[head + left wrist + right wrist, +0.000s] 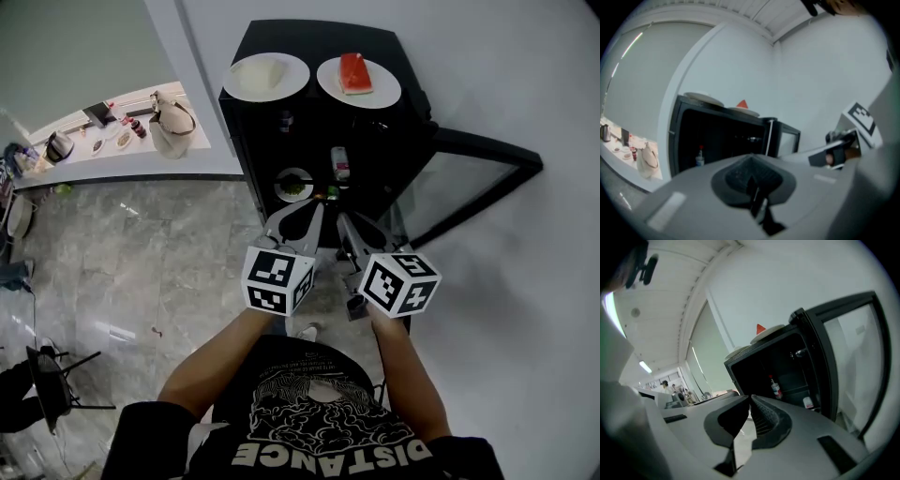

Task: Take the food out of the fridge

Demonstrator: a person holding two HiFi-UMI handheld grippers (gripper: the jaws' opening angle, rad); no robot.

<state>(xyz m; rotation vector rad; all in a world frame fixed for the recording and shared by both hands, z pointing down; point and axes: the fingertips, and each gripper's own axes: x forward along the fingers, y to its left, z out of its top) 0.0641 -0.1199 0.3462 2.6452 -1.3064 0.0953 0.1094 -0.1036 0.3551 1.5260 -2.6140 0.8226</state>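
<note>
A black mini fridge stands against the white wall with its door swung open. On its top sit a plate of white food and a plate with a red watermelon slice. Inside it I see a plate of green food and a bottle. My left gripper and right gripper hover side by side just in front of the opening. Both are shut with nothing between the jaws. The right gripper view shows the bottle and a small white container on the shelves.
The glass fridge door juts out to the right of my right gripper. A white counter with a bag and small items runs along the far left. A black stand sits on the marble floor at lower left.
</note>
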